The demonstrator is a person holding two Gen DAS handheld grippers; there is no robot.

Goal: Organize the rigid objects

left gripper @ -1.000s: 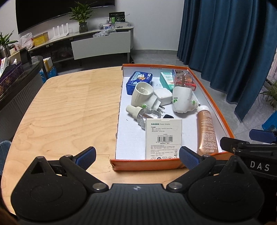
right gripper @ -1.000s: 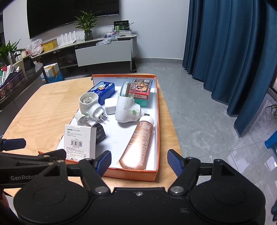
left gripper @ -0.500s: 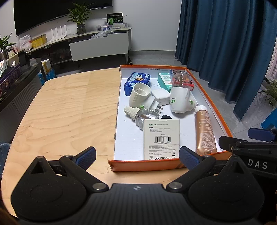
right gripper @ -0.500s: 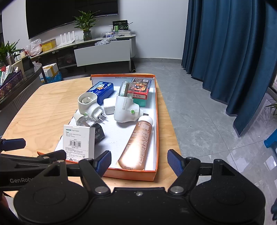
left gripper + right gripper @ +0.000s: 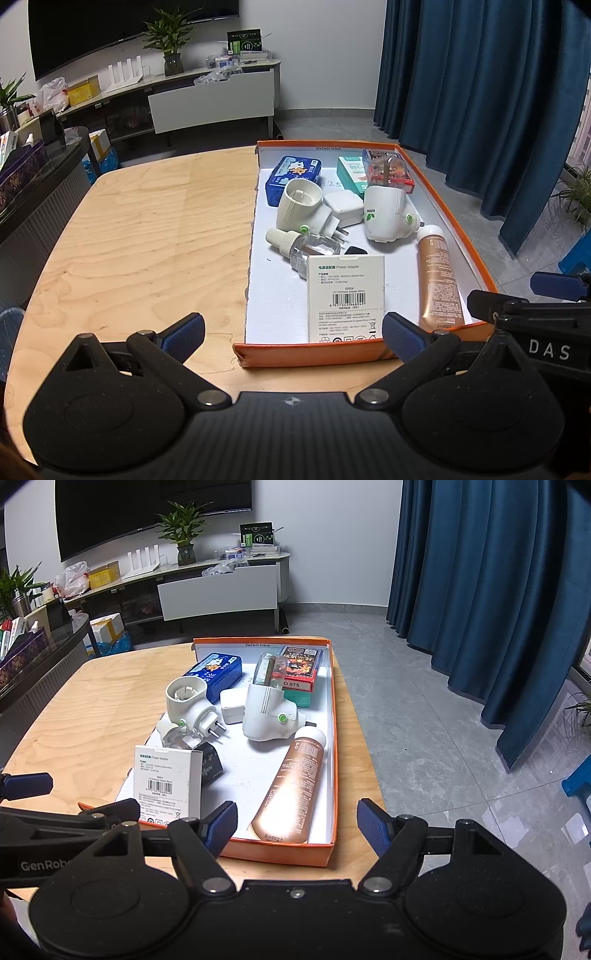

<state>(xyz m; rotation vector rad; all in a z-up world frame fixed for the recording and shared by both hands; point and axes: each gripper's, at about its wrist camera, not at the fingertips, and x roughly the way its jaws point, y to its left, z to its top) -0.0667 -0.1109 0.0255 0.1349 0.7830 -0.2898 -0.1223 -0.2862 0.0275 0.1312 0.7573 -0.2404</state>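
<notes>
An orange-walled tray (image 5: 310,356) with a white floor lies on the wooden table (image 5: 147,240). It holds a white power adapter box (image 5: 345,297), a copper tube (image 5: 439,277), two white plug-in devices (image 5: 388,212) (image 5: 301,206), a clear bottle (image 5: 306,249), a white charger cube (image 5: 343,208), a blue tin (image 5: 293,179), a green box (image 5: 351,171) and a red card box (image 5: 301,668). My left gripper (image 5: 292,336) stands open over the tray's near wall, holding nothing. My right gripper (image 5: 297,825) hangs open above the tray's near right corner, just short of the copper tube (image 5: 291,786).
Bare wooden tabletop spreads left of the tray. The table's right edge (image 5: 364,753) runs close beside the tray, with grey floor and blue curtains (image 5: 498,590) beyond. A dark counter (image 5: 40,184) stands at the far left, and a low cabinet with plants lines the back wall.
</notes>
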